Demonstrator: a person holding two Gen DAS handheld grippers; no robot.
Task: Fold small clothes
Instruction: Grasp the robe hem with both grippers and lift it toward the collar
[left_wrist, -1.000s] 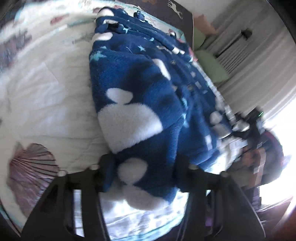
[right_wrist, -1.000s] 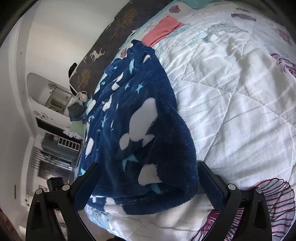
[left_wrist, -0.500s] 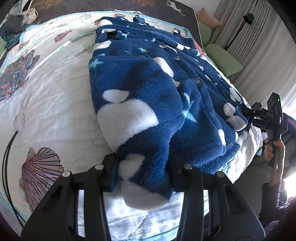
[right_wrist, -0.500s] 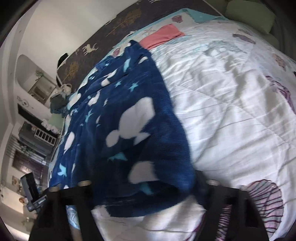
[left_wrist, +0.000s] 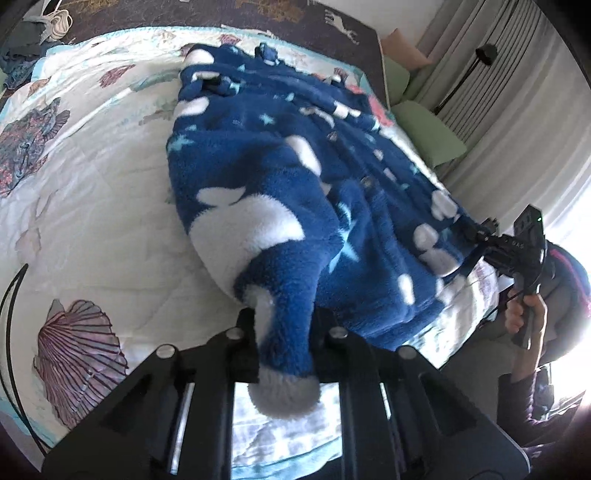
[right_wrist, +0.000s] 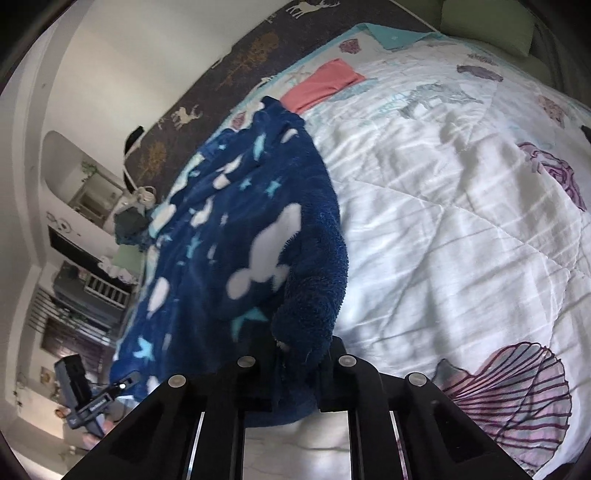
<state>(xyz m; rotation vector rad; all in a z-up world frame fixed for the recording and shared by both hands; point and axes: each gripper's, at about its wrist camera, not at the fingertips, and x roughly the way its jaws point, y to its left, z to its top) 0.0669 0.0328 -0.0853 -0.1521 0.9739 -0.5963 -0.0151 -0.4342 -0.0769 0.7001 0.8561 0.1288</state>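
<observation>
A dark blue fleece garment (left_wrist: 277, 177) with white clouds and pale stars lies spread on the bed. My left gripper (left_wrist: 286, 326) is shut on its near corner, and a white-tipped fold bulges out behind the pads. In the right wrist view the same garment (right_wrist: 240, 221) runs away to the left. My right gripper (right_wrist: 300, 352) is shut on a bunched blue corner of it. Seen from the left wrist, the right gripper (left_wrist: 476, 230) pinches the garment's right edge, with a hand (left_wrist: 524, 317) on its handle.
A white quilt (right_wrist: 461, 229) with purple shell prints covers the bed. A pink cloth (right_wrist: 325, 83) lies beyond the garment. Green cushions (left_wrist: 428, 136), a floor lamp (left_wrist: 480, 55) and curtains stand on the right. A dark deer-print panel (right_wrist: 258, 48) borders the far side.
Both pairs of jaws have closed onto the fleece: the right from wide open, the left from loosely around the corner. The cloth now bunches between the pads.
</observation>
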